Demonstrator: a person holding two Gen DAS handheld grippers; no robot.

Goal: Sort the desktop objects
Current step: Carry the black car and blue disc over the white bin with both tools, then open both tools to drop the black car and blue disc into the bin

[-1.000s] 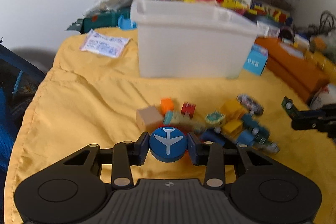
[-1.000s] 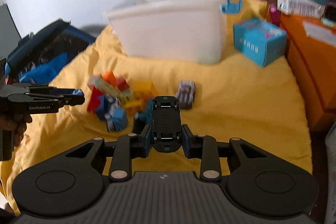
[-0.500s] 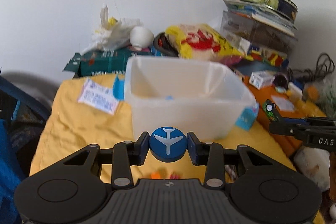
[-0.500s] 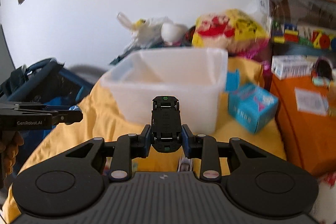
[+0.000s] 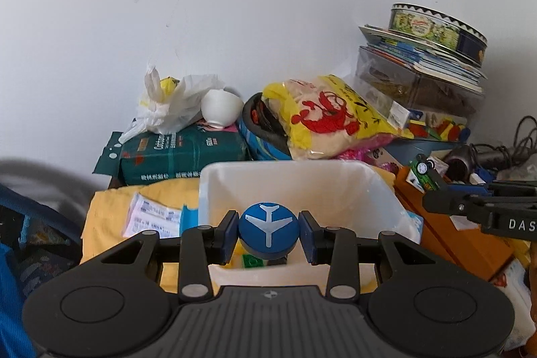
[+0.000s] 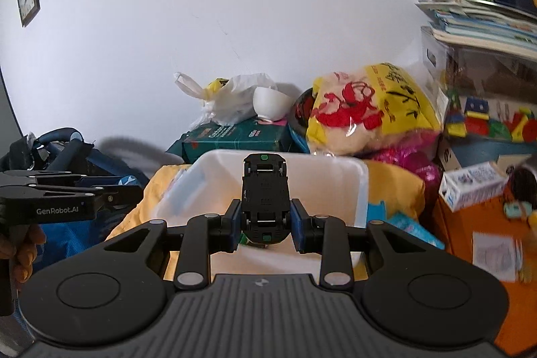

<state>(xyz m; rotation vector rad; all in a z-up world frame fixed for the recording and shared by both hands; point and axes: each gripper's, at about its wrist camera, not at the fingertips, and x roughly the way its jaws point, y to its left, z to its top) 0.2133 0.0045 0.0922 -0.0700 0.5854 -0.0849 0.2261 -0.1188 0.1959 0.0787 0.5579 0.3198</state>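
Item: left gripper (image 5: 268, 235). Clamped on a round blue disc toy (image 5: 268, 232) bearing a white aeroplane emblem; the pads press its two sides, emblem facing the camera. Carried over the near edge of the white plastic bin (image 5: 386, 193), presumably so that letting go would drop the disc inside.

Item: right gripper (image 6: 265, 225). Clamped on a small black toy car (image 6: 265, 193), held by its flanks with the underside and axles showing, nose pointing away toward the bin (image 6: 360, 190). The side grip suits a narrow body; it also hangs over the bin's near rim, apparently for the same drop.

Item: white plastic bin. Open-topped, standing on a yellow cloth (image 5: 107, 210). It serves, by my reading, as the collecting container for the toys. Something green and yellow lies at its bottom beneath the disc, though the gripper hides too much to name it.

Item: surroundings, not in play. A dark green package (image 5: 181, 153) with a white bowl (image 5: 221, 106) and a crumpled white plastic bag (image 5: 167, 103) on top; a yellow printed bag (image 5: 332, 116); a round tin (image 5: 436, 29) topping a stack of books at the right; a printed paper packet (image 5: 151, 217) lying left of the bin.

Status, as judged: both toys are carried and poised above the bin, not yet let go.
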